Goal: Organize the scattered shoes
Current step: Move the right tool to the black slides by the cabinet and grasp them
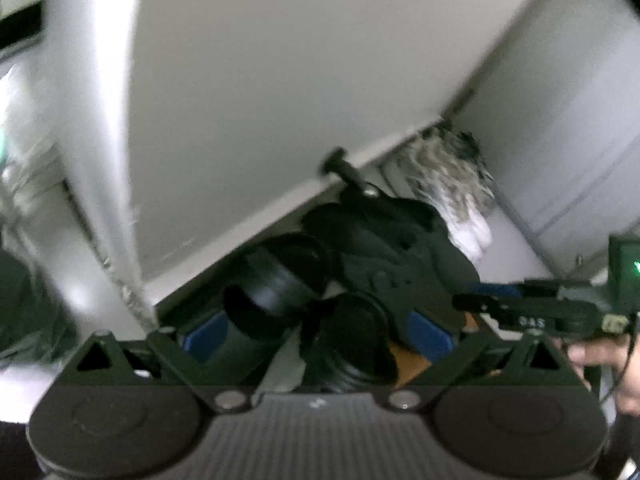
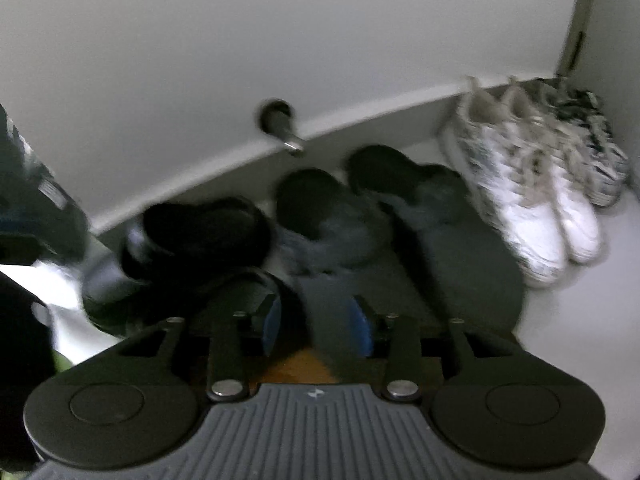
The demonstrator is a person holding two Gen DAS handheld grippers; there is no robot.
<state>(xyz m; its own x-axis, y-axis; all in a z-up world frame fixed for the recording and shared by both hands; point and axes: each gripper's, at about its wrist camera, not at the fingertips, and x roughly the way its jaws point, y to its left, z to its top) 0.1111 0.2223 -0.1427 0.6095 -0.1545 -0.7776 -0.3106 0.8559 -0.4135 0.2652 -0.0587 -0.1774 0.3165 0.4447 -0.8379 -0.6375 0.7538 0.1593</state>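
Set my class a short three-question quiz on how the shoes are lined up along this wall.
1. True or false: the white sneakers stand beside the patterned sneakers, which sit nearest the corner.
2. What juts from the wall above the row? A) doorstop B) coat hook C) light switch
3. Fill in: between the black shoes and the white sneakers lie two dark ____.
Key: 1 true; 2 A; 3 slippers.
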